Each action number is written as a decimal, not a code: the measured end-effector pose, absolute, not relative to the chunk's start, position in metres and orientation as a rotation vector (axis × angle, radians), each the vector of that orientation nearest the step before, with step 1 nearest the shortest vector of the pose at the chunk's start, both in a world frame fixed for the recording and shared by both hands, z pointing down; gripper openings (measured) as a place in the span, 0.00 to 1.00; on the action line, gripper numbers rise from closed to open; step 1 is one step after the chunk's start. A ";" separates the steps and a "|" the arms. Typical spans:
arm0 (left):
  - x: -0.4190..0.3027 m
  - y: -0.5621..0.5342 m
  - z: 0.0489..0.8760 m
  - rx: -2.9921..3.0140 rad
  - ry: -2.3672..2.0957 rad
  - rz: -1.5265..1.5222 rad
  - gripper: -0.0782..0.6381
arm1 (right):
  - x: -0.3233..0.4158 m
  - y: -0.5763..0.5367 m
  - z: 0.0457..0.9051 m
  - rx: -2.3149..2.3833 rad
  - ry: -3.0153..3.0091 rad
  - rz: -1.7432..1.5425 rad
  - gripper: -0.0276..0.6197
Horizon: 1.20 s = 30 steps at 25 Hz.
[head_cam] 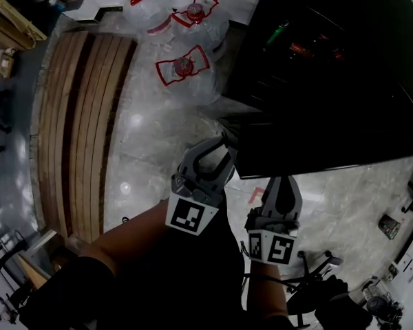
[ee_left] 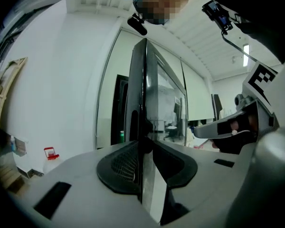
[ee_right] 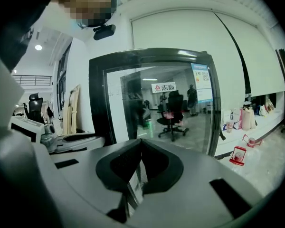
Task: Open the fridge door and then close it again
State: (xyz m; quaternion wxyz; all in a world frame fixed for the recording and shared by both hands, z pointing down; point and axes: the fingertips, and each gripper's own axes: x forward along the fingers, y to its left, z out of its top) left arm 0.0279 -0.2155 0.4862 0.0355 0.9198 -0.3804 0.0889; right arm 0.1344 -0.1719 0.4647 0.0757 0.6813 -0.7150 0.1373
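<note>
The black glass-door fridge point(head_cam: 330, 60) fills the upper right of the head view, with bottles dimly visible inside. Its door point(head_cam: 316, 150) stands swung out from the body. My left gripper point(head_cam: 217, 158) is at the door's free edge, and in the left gripper view that edge point(ee_left: 143, 103) runs upright straight between the pads, which close on it from both sides. My right gripper point(head_cam: 281, 192) hangs just right of the left one, below the door, holding nothing. It faces the glass panel point(ee_right: 156, 103), and its pads point(ee_right: 154, 163) sit together.
Three large water jugs with red handles point(head_cam: 184, 67) stand on the floor left of the fridge. Wooden slats point(head_cam: 76, 129) lie along the left. An office chair base point(head_cam: 310, 267) is near my feet at lower right. Desks and chairs line the room's edges.
</note>
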 end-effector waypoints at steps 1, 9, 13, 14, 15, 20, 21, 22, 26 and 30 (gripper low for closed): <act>0.029 -0.209 0.486 2.826 -1.168 0.274 0.25 | 0.134 -0.170 0.461 2.041 -2.151 0.400 0.07; 0.032 -0.204 0.482 2.840 -1.185 0.276 0.24 | 0.129 -0.164 0.456 2.019 -2.147 0.445 0.07; 0.032 -0.205 0.481 2.850 -1.156 0.274 0.23 | 0.129 -0.166 0.454 2.029 -2.152 0.429 0.07; 0.032 -0.204 0.481 2.848 -1.151 0.273 0.23 | 0.129 -0.166 0.453 2.031 -2.152 0.429 0.07; 0.031 -0.203 0.481 2.846 -1.149 0.274 0.23 | 0.128 -0.165 0.453 2.032 -2.151 0.430 0.07; 0.031 -0.207 0.483 2.852 -1.143 0.281 0.23 | 0.130 -0.167 0.458 2.035 -2.143 0.444 0.07; 0.032 -0.207 0.483 2.850 -1.143 0.281 0.23 | 0.130 -0.167 0.458 2.036 -2.143 0.446 0.07; 0.032 -0.208 0.484 2.847 -1.143 0.281 0.23 | 0.130 -0.168 0.458 2.037 -2.145 0.448 0.07; 0.031 -0.213 0.482 2.863 -1.139 0.287 0.23 | 0.128 -0.172 0.452 2.038 -2.186 0.395 0.07; 0.028 -0.226 0.483 2.869 -1.141 0.289 0.24 | 0.126 -0.177 0.451 2.042 -2.194 0.390 0.07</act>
